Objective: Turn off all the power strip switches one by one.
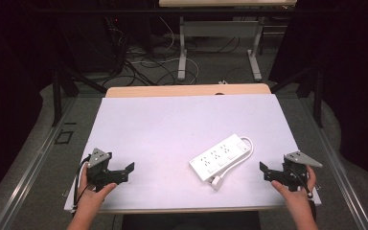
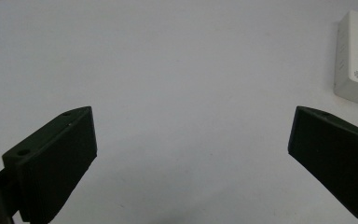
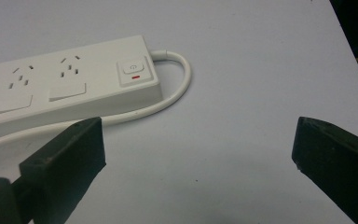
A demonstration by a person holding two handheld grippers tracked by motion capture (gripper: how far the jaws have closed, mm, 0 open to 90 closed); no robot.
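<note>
Ok, both tongs spread wide, empty. Power strip (image 1: 222, 156) sits between; right tongs (image 1: 263, 171) nearer, so grab its end squarely, avoiding the cable (image 3: 179, 88).

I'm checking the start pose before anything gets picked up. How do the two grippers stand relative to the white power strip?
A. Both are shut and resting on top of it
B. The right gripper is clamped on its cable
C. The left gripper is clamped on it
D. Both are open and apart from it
D: the left gripper and right gripper each show jaws spread wide over bare table, with the power strip lying untouched between them.
</note>
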